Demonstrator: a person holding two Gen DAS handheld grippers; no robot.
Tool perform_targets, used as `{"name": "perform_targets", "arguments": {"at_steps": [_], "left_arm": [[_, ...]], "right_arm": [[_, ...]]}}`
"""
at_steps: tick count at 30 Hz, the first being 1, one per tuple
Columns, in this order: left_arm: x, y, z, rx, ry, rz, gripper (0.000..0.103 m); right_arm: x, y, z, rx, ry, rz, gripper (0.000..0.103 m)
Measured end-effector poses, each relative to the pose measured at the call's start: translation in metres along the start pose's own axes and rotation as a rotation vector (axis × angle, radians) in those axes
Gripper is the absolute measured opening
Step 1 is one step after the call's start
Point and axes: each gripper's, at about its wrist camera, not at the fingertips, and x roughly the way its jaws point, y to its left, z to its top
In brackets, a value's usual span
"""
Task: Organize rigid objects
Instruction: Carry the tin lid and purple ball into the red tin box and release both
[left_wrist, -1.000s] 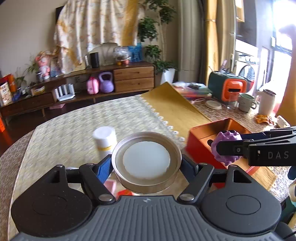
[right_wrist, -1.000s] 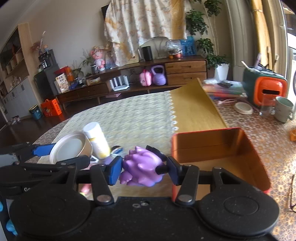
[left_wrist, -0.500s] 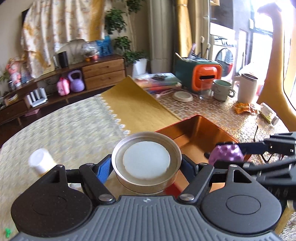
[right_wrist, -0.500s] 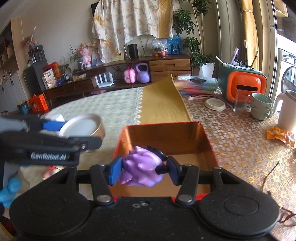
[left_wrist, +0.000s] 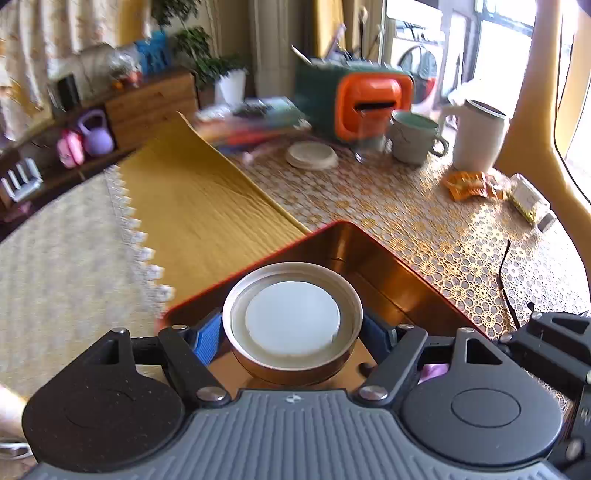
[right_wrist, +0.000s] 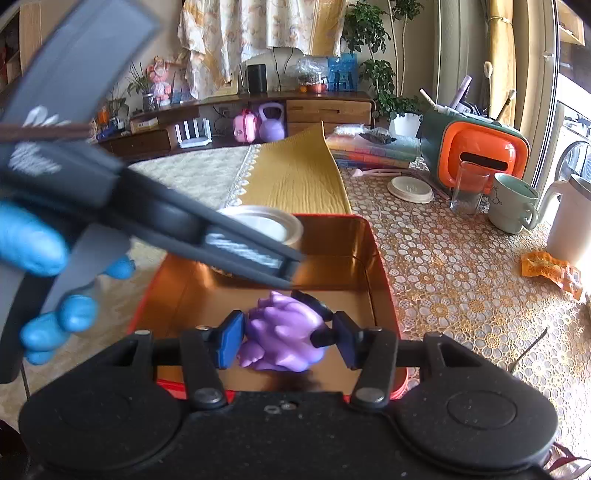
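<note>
My left gripper (left_wrist: 293, 332) is shut on a round metal lid (left_wrist: 291, 319) with a white disc inside, and holds it over the open red tin box (left_wrist: 391, 273). In the right wrist view that lid (right_wrist: 266, 223) hangs over the box's far left corner, behind the left gripper's dark arm. My right gripper (right_wrist: 286, 338) is shut on a purple spiky toy (right_wrist: 282, 332), low over the near end of the red tin box (right_wrist: 380, 273), whose copper inside holds nothing else I can see.
A gloved hand (right_wrist: 33, 240) holds the left gripper at the left. A yellow mat (right_wrist: 295, 177) lies behind the box. To the right stand a glass (right_wrist: 469, 188), a green mug (right_wrist: 513, 203), a white jug (right_wrist: 570, 221) and an orange-fronted box (right_wrist: 480, 151); an orange wrapper (right_wrist: 550, 269) lies nearby.
The left gripper carried the lid rightward from the pale cloth to above the box. The right gripper brought the purple toy from the box's left side over its near end, and lower.
</note>
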Motion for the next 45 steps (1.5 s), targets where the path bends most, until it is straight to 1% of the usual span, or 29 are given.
{"name": "perform_targets", "arguments": {"at_steps": [3, 10, 15, 19, 22, 27, 29, 31, 34, 45], "left_arm": [[0.020, -0.008, 0.006, 0.010, 0.043, -0.024, 0.077], [0.054, -0.018, 0.012, 0.029, 0.090, -0.023, 0.077], [0.067, -0.018, 0.014, 0.024, 0.115, -0.024, 0.077], [0.075, -0.018, 0.015, 0.009, 0.137, -0.041, 0.077], [0.076, -0.021, 0.014, 0.027, 0.128, -0.031, 0.077], [0.076, -0.021, 0.014, 0.025, 0.131, -0.029, 0.077], [0.075, -0.021, 0.013, 0.028, 0.134, -0.025, 0.077], [0.074, -0.021, 0.012, 0.030, 0.137, -0.017, 0.077], [0.069, -0.019, 0.011, 0.028, 0.126, -0.024, 0.077], [0.039, -0.014, 0.010, 0.000, 0.072, -0.052, 0.077]], "right_arm": [[0.005, -0.002, -0.001, -0.019, 0.012, -0.006, 0.051], [0.018, -0.005, -0.003, -0.039, 0.042, -0.018, 0.051], [0.022, -0.005, -0.005, -0.065, 0.045, -0.031, 0.052], [0.022, -0.003, -0.005, -0.083, 0.045, -0.036, 0.052], [0.022, -0.003, -0.004, -0.082, 0.045, -0.042, 0.052], [0.022, -0.002, -0.004, -0.080, 0.045, -0.052, 0.052], [0.022, -0.003, -0.004, -0.079, 0.044, -0.055, 0.053], [0.020, -0.003, -0.004, -0.081, 0.038, -0.067, 0.056], [0.017, -0.004, -0.004, -0.074, 0.028, -0.071, 0.061], [0.000, 0.001, -0.004, -0.073, 0.007, -0.078, 0.064]]}}
